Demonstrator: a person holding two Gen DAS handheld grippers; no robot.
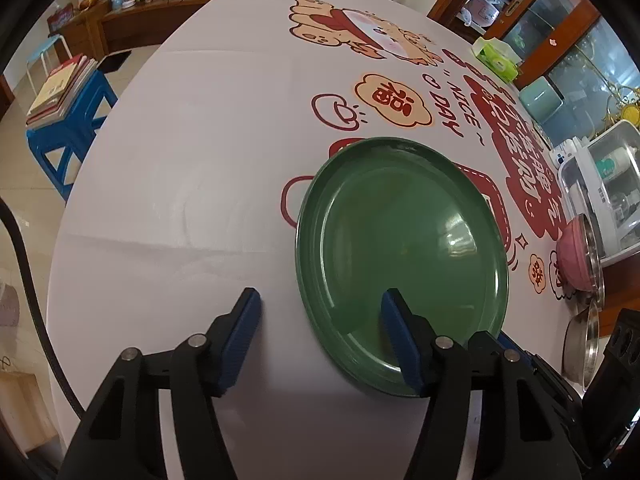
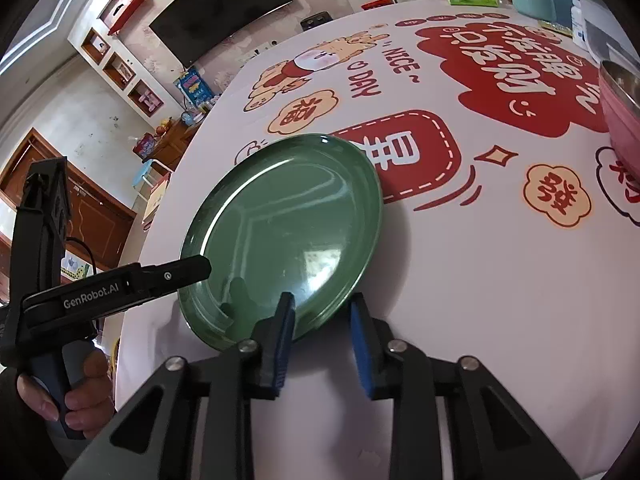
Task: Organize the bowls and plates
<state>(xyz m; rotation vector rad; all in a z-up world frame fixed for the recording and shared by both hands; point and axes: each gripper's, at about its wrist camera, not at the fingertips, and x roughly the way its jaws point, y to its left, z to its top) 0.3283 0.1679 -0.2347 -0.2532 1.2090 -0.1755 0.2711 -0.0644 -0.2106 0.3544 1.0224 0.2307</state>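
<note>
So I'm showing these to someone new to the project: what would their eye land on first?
The green plate, lying flat near the table's close edge with both grippers at its rim. The right gripper straddles the near rim; the left gripper has one finger over the plate, the other outside. Next, the white tablecloth with its red and cream cartoon print, and the pink bowl at the right edge by steel dishes.
</note>
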